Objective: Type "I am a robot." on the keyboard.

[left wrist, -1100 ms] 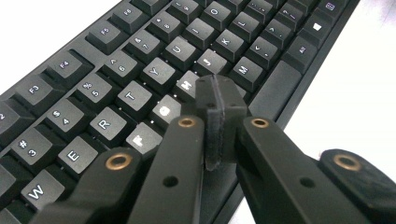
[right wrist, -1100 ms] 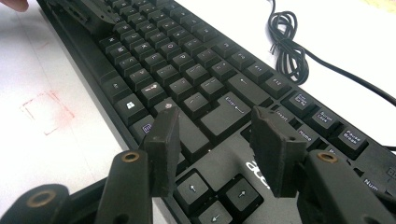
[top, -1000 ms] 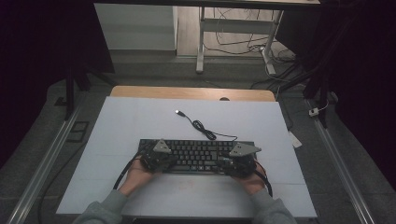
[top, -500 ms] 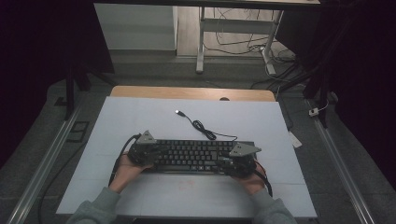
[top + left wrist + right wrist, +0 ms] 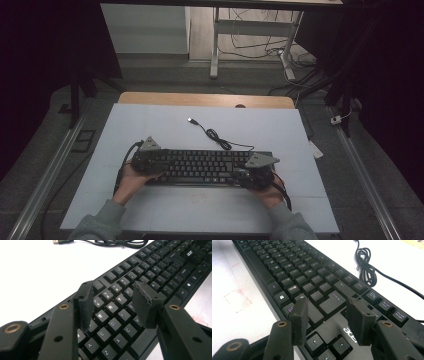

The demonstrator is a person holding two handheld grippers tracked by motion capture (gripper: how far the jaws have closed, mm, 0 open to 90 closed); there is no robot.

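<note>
Since the earlier frame the left gripper (image 5: 148,161) has slid outward to the keyboard (image 5: 200,165)'s left end, its jaws just opening above the keys and clamping nothing; the right gripper (image 5: 256,172), jaws apart, hovers over the right end, the keyboard's long axis parallel to the table (image 5: 150,120)'s near edge.

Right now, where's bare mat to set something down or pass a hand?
Free: the mat beyond the keyboard on its left, up to the USB plug; the near strip between the forearms. Crowded: right-centre behind the keyboard, where the cable coils, and both keyboard ends, under the tongs.

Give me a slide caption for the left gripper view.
Left gripper, jaws open, poised over the letter keys of a black keyboard on a white table.
</note>
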